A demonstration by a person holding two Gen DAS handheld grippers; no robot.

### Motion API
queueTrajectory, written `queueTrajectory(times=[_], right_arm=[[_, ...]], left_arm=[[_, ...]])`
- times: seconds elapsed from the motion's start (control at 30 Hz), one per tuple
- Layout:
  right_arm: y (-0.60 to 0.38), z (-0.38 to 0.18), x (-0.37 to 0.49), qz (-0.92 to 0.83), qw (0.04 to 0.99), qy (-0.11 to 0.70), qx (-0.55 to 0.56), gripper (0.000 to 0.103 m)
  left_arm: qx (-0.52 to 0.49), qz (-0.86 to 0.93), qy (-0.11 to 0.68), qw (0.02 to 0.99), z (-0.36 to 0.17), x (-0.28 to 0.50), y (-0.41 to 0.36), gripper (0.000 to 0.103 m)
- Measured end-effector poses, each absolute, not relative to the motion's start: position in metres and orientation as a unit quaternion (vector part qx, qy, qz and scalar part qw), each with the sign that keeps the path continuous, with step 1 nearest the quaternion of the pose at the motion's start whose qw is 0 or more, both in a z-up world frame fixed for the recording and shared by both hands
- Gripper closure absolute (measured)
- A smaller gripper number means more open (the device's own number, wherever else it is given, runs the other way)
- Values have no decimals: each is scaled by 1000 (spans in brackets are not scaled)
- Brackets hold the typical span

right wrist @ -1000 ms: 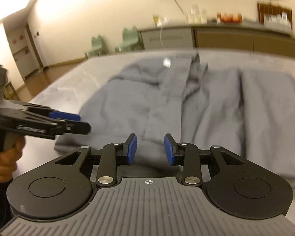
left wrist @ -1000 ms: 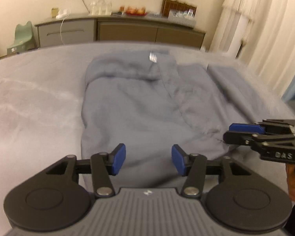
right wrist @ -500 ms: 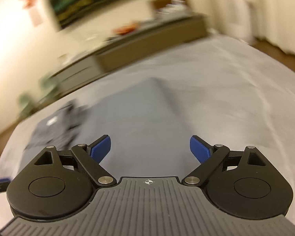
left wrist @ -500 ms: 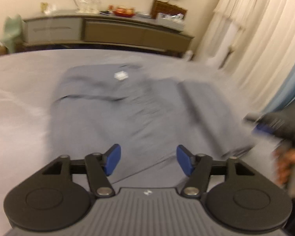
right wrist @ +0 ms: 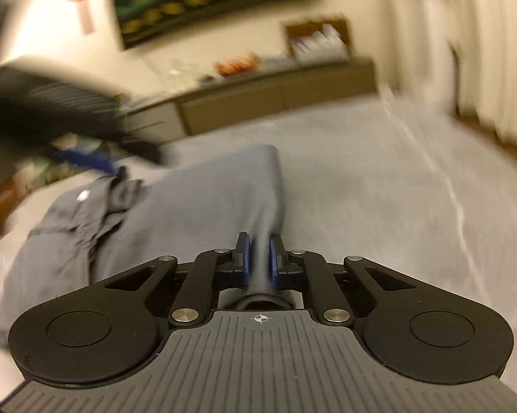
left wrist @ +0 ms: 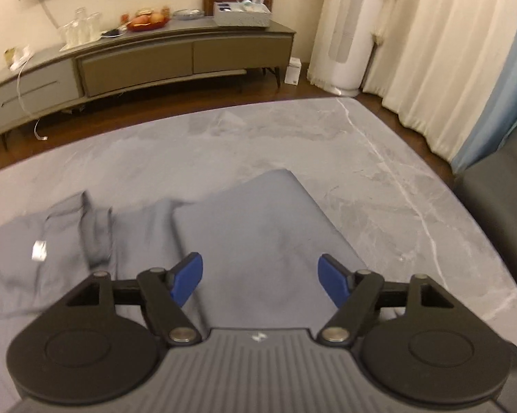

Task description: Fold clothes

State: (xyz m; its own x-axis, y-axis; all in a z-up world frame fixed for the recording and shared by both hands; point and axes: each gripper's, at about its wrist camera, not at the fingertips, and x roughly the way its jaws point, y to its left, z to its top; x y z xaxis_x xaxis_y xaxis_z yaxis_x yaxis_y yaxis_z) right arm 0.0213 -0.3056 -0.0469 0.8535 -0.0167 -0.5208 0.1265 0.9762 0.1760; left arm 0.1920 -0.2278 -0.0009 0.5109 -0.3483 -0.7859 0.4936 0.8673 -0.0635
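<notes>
On the grey marble-patterned table (left wrist: pixel 379 158) lies a grey garment (left wrist: pixel 251 227), spread flat with its long axis running away from both cameras toward the sideboard (left wrist: pixel 138 65). A long panel of it, probably a sleeve or a side flap, reaches farthest out; the collar end with its small white label (left wrist: pixel 39 251) sits to the left of that panel in both views.

The right gripper (right wrist: pixel 257 263) has its 2 blue pads pressed nearly together on a ridge of the near edge of that panel, and the cloth rises from the table into the jaws in a taut fold. The left gripper (left wrist: pixel 260 277) stands wide apart with nothing between its pads, hovering above the same panel, which lies straight ahead of it and a little below. In the right wrist view it appears as a dark blur at upper left, over the collar side.

By this judgement the right hand is the one set to carry the pinched edge, most likely leftward across the garment's body, so the fold line would follow the panel's long axis.

Farther out, the sideboard carries a red bowl (left wrist: pixel 148 22) holding what looks like fruit, a grey tray (left wrist: pixel 241 13) with small items too indistinct to name, and some clear glasses (left wrist: pixel 81 27).
</notes>
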Motion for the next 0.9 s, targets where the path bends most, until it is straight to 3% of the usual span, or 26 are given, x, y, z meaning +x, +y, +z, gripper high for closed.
queueTrajectory(times=[0.23, 0.37, 0.43, 0.5, 0.57, 0.67, 0.73, 0.77, 0.8, 0.9], right_arm=[[-257, -26, 11, 35, 975, 217, -6, 95], [-250, -29, 20, 38, 973, 226, -18, 95], [-250, -32, 21, 24, 972, 233, -32, 95], [-250, -34, 21, 20, 972, 232, -41, 95], [-244, -32, 20, 25, 973, 223, -53, 95], [-227, -30, 15, 39, 974, 205, -87, 95], [-215, -30, 11, 49, 974, 194, -106, 95], [-212, -30, 10, 55, 974, 191, -109, 95], [-209, -31, 9, 61, 974, 189, -111, 95], [-208, -31, 7, 69, 976, 178, -104, 91]], left_arm=[[139, -257, 441, 849, -21, 196, -243, 28], [162, -252, 447, 843, -27, 193, -241, 42], [154, -264, 436, 846, -16, 187, -235, 38], [164, -282, 434, 840, -7, 180, -237, 15], [185, -292, 437, 830, -8, 175, -243, 2], [219, -296, 446, 816, -14, 168, -253, 0], [236, -283, 451, 813, -24, 167, -256, 18], [243, -275, 455, 811, -28, 167, -255, 55], [247, -265, 461, 810, -32, 168, -252, 78], [232, -265, 451, 820, -24, 164, -233, 82]])
